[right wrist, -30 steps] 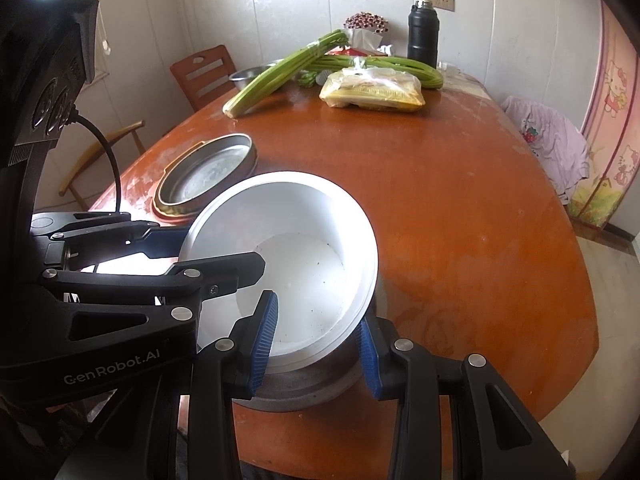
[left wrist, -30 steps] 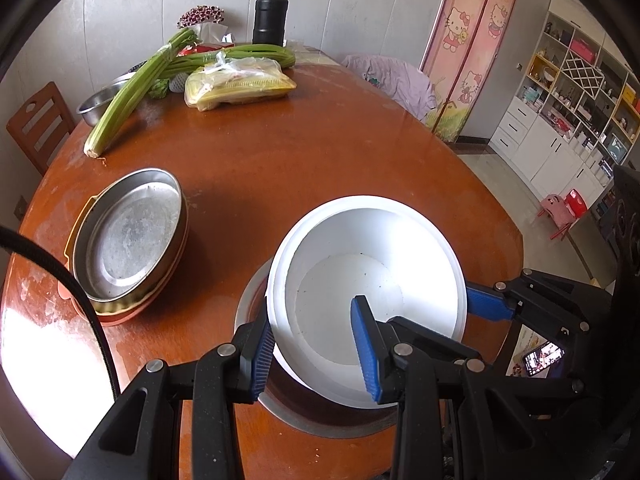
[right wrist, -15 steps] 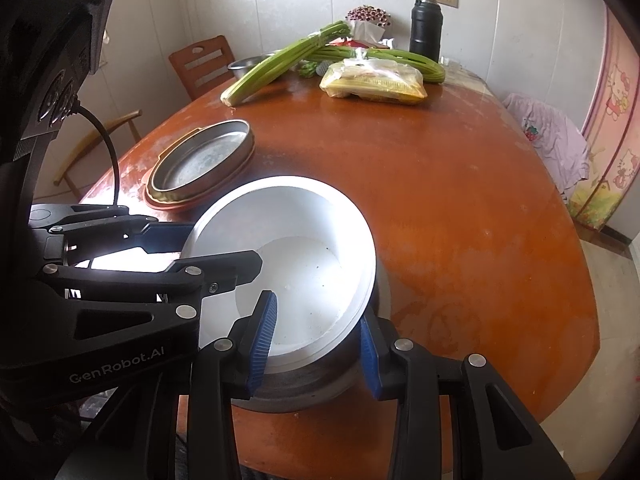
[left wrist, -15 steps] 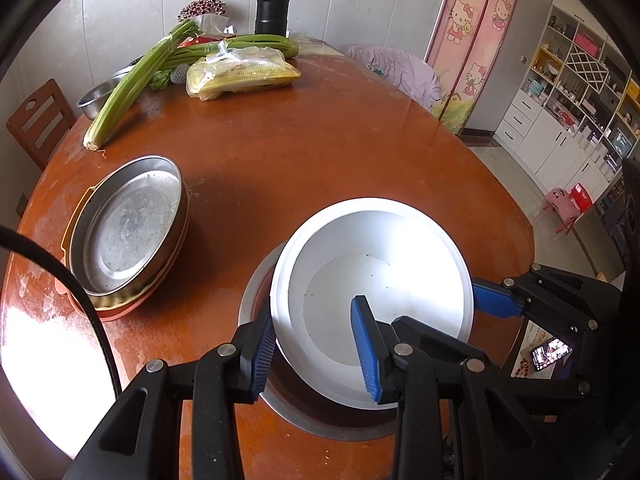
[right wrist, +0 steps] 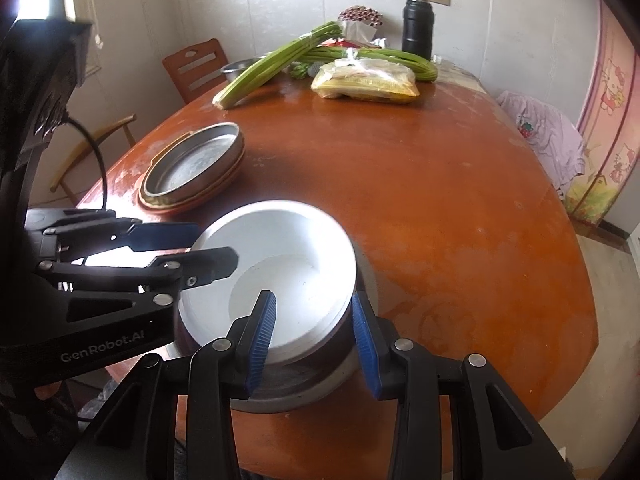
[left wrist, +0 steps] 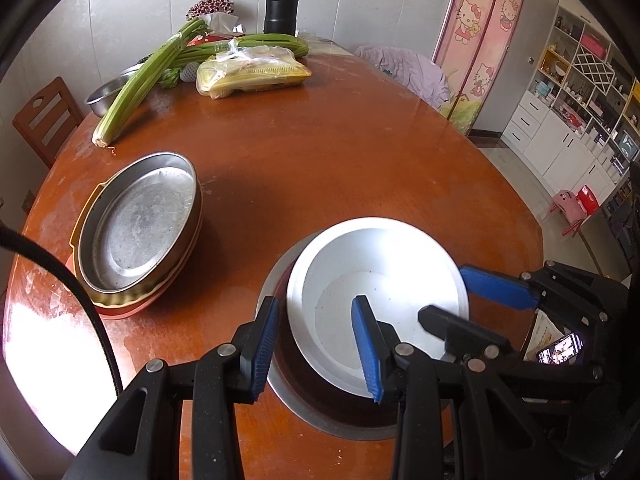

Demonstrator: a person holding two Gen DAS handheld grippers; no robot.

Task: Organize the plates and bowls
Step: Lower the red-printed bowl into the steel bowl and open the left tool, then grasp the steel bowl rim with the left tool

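Observation:
A white bowl [left wrist: 376, 280] rests inside a wider metal basin [left wrist: 276, 376] at the near edge of the table. My left gripper [left wrist: 316, 340] straddles the bowl's near-left wall. Its outer pad stands a small gap off the rim and its inner pad hangs over the bowl's floor. My right gripper [right wrist: 314, 332] straddles the bowl's [right wrist: 280, 256] near-right wall, one pad inside and the other against the rim, shut on it. To the left, a steel pan [left wrist: 140, 224] sits stacked on an orange plate [left wrist: 132, 308].
At the far end of the brown table [left wrist: 340, 152] lie celery stalks [left wrist: 140, 84], a bag of food [left wrist: 252, 72], a small steel bowl [left wrist: 104, 96] and a black flask [left wrist: 281, 8]. A wooden chair [left wrist: 44, 120] stands at the left. The table edge runs just below both grippers.
The white bowl has sunk from a raised tilt to sit level in the metal basin. The left gripper's outer pad, which touched the rim, now shows a gap.

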